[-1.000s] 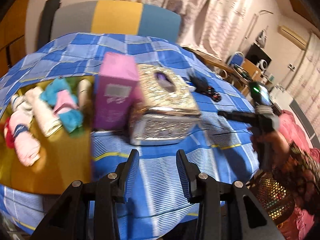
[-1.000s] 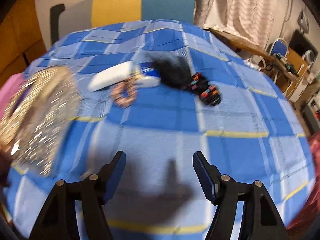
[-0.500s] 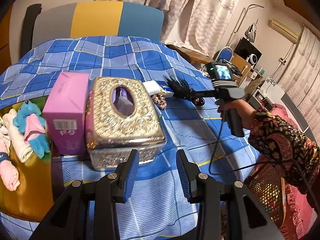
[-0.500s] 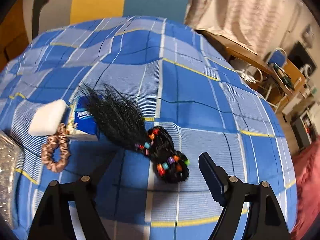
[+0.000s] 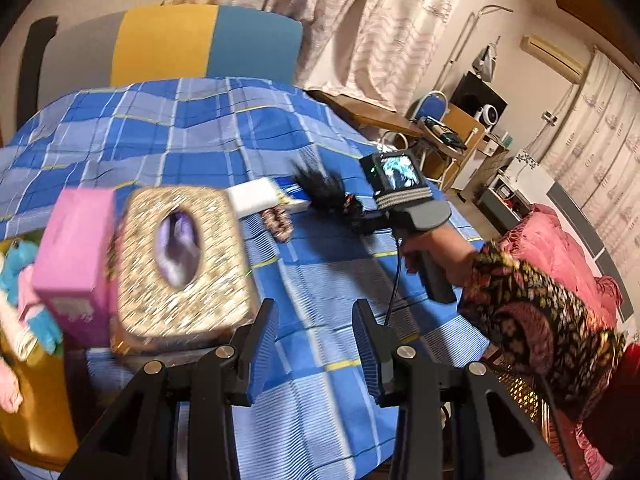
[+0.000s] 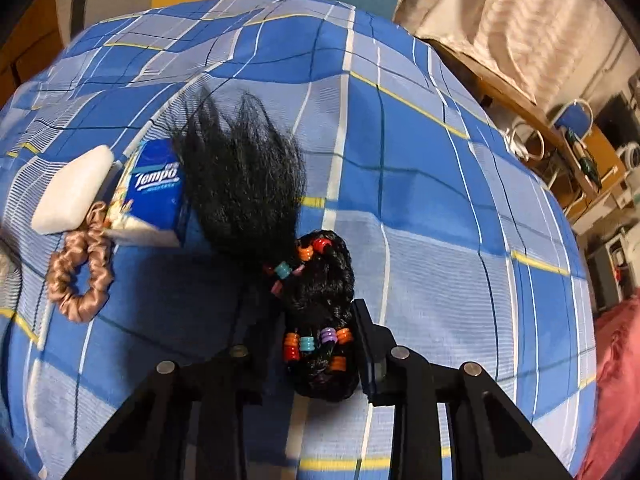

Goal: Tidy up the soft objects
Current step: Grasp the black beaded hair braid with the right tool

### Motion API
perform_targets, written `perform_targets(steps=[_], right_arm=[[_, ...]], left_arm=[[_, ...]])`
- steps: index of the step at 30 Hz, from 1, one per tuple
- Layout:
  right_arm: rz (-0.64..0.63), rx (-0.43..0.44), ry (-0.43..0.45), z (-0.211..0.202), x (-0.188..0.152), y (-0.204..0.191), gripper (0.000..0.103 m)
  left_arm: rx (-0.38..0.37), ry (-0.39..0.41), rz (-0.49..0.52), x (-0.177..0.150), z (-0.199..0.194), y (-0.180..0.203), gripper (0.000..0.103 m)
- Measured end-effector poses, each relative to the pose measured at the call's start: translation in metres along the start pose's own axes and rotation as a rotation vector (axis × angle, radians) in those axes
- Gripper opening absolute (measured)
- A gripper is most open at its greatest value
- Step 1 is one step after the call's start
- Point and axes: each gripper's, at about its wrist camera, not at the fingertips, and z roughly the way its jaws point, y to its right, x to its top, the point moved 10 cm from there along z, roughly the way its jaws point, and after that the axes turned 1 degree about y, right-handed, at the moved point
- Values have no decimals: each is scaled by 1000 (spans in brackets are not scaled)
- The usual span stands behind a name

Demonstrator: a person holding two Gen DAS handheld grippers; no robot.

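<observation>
A black hair piece (image 6: 248, 184) with coloured beads lies on the blue checked cloth (image 6: 440, 208). My right gripper (image 6: 316, 344) is down on its beaded coil, jaws closing, and both pads press its sides. The left wrist view shows that gripper (image 5: 356, 216) held by a hand (image 5: 440, 252) at the hair piece (image 5: 324, 192). Beside it lie a tan scrunchie (image 6: 80, 276), a blue tissue pack (image 6: 154, 196) and a white pad (image 6: 72, 192). My left gripper (image 5: 314, 312) hovers over the cloth, open, nothing between its fingers.
A glittery gold tissue box (image 5: 180, 256) and a pink box (image 5: 76, 256) stand left of centre. A yellow tray (image 5: 40, 400) at the left edge holds a blue plush (image 5: 16, 264) and other soft items. A wicker basket (image 5: 520, 392) sits low right, beyond the table edge.
My right gripper travelled across the cloth to the black hair piece, came down over its beaded coil and narrowed its wide jaws onto it. The left gripper pulled back and up, jaws unchanged.
</observation>
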Motion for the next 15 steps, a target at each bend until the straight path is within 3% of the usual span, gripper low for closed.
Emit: perform_targets(steps=[5,9,15], right_arm=[[201,138,-12,-26,-32,12,30],[368,254,-45,-49,-75,16,30],[385,239,26,-61,-99,19,30]], left_arm=[[21,-18,56,21,23,27,38],[86,-79,80,36,57,37,40],[212,-172,37,51,121,26,41]])
